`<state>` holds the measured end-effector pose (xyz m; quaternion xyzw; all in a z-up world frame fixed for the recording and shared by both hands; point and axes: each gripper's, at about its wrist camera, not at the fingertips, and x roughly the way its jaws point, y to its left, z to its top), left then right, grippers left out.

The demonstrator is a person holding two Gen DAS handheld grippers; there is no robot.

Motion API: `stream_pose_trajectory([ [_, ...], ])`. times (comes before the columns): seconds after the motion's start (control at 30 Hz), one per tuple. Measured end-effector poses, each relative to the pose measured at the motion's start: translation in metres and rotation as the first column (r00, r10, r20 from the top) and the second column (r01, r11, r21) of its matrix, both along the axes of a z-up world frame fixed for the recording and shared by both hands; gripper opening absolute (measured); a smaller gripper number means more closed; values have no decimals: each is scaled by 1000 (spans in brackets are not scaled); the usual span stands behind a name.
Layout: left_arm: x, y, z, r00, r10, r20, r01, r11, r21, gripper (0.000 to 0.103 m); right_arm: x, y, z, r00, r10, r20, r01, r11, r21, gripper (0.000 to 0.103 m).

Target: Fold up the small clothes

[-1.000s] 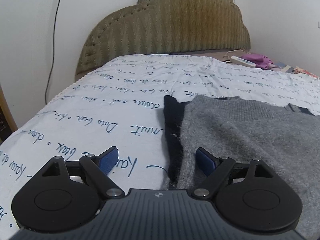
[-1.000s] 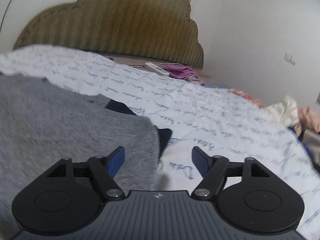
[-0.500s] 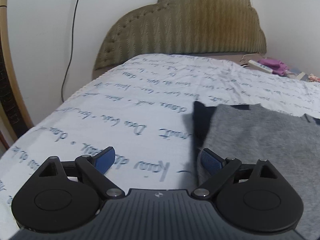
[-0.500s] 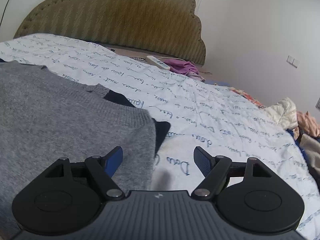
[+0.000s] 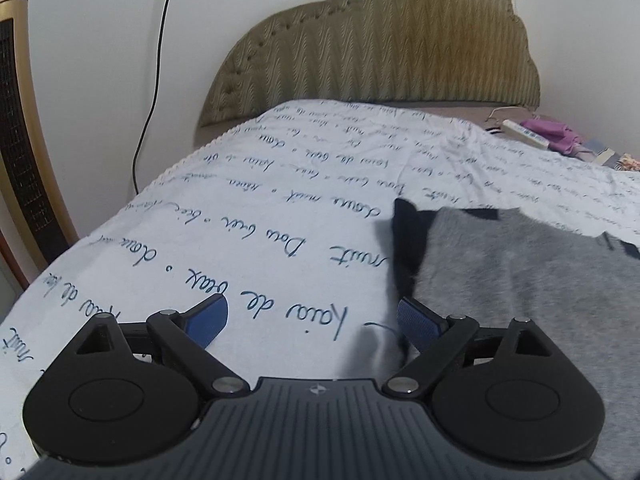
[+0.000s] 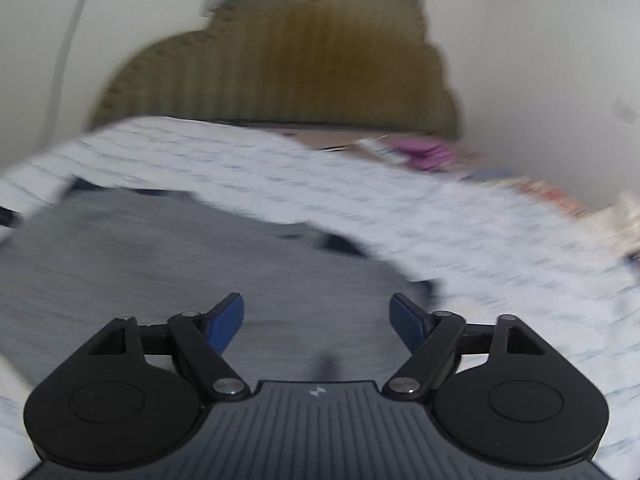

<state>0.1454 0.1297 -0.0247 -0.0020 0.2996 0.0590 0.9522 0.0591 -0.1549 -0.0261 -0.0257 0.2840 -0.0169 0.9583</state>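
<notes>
Your left gripper (image 5: 312, 316) hangs above the bed with its blue pads spread wide and nothing between them; its right pad sits just over the near left edge of the grey garment (image 5: 528, 280). That grey knit lies flat on the white sheet (image 5: 248, 216) (printed with blue handwriting), with a dark garment (image 5: 406, 236) showing from under its left side. Your right gripper (image 6: 318, 320) is above the grey garment (image 6: 168, 264), its jaws opening and empty; this view is blurred. Behind stands an olive padded headboard (image 5: 384, 48). A white remote (image 5: 525, 134) and purple cloth (image 5: 550, 133) lie at the bed's far right.
</notes>
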Motion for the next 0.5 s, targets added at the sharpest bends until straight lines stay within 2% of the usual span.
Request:
stream_pose_trajectory([
  [0.1, -6, -5, 7, 1000, -17, 7, 17, 1000, 12, 94, 6, 9, -12, 998, 12, -64, -8, 999, 54, 89],
  [0.23, -12, -8, 11, 999, -41, 4, 40, 999, 20, 96, 16, 8, -34, 982, -26, -186, 35, 998, 44, 89],
  [0.4, -15, -8, 7, 999, -49, -19, 49, 999, 13, 96, -3, 9, -22, 991, -44, -126, 55, 995, 84, 89],
  [0.5, -16, -7, 5, 998, -51, -27, 51, 999, 9, 96, -2, 14, -21, 990, -32, -135, 43, 996, 79, 90],
])
